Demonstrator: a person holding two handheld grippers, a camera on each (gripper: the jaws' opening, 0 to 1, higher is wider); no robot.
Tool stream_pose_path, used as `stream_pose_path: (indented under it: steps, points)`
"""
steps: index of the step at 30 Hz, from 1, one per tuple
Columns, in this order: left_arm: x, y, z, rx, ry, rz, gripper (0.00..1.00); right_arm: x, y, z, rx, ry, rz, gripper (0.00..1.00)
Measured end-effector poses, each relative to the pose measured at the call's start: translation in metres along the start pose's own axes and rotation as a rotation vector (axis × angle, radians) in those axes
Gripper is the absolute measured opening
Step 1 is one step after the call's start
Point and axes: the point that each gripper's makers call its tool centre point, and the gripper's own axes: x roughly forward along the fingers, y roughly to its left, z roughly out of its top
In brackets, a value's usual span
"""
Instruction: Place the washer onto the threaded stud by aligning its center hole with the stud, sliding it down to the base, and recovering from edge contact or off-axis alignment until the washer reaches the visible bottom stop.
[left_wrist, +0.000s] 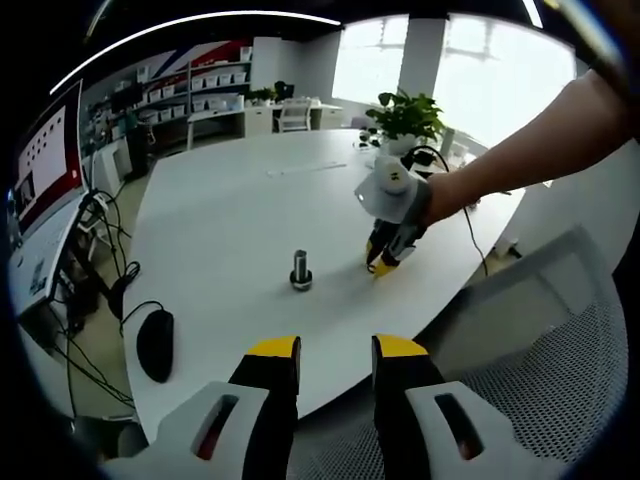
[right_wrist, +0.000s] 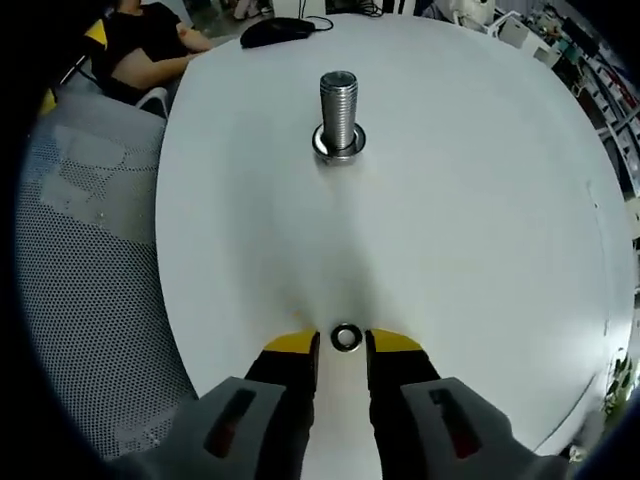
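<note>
Yellow-tipped jaws of the left hand-held gripper (left_wrist: 336, 348) rise at the bottom of the left gripper view, parted with nothing between them, held over the near edge of the round white table (left_wrist: 230, 220). Farther on, the upright threaded steel stud (left_wrist: 301, 270) stands on its base, a black computer mouse (left_wrist: 155, 343) lies to its left, and the right hand-held gripper (left_wrist: 383, 262) points down at the tabletop just right of the stud. Across in the right gripper view, the small silver washer (right_wrist: 346, 337) lies flat on the table between the parted yellow tips, which flank it without clearly pinching it, well apart from the stud beyond. A grey mesh chair (right_wrist: 90, 290) sits at the left.
</note>
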Motion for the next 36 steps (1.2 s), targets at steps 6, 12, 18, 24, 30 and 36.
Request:
stream_pose_path:
  steps: [6, 12, 18, 24, 30, 36]
  points:
    - [0.000, 0.001, 0.001, -0.002, -0.002, 0.003, 0.27, 0.000, 0.000, 0.000, 0.001, -0.014, 0.002, 0.21]
    - [0.000, 0.001, -0.002, -0.001, 0.010, 0.005, 0.27, 0.001, -0.002, 0.000, -0.049, 0.023, -0.007, 0.16]
    - [0.000, 0.002, -0.001, -0.001, 0.006, 0.007, 0.26, 0.000, -0.002, 0.000, -0.042, 0.019, -0.006, 0.15]
    - [0.000, 0.003, -0.001, -0.003, 0.003, 0.011, 0.26, 0.001, 0.005, 0.003, -0.065, 0.053, -0.045, 0.14]
    - [0.000, 0.003, 0.000, -0.006, -0.003, 0.011, 0.26, 0.001, -0.001, 0.001, -0.008, 0.042, -0.052, 0.14]
    - [-0.001, 0.003, 0.001, -0.012, -0.008, 0.013, 0.26, 0.000, 0.004, -0.002, 0.095, -0.031, -0.044, 0.14]
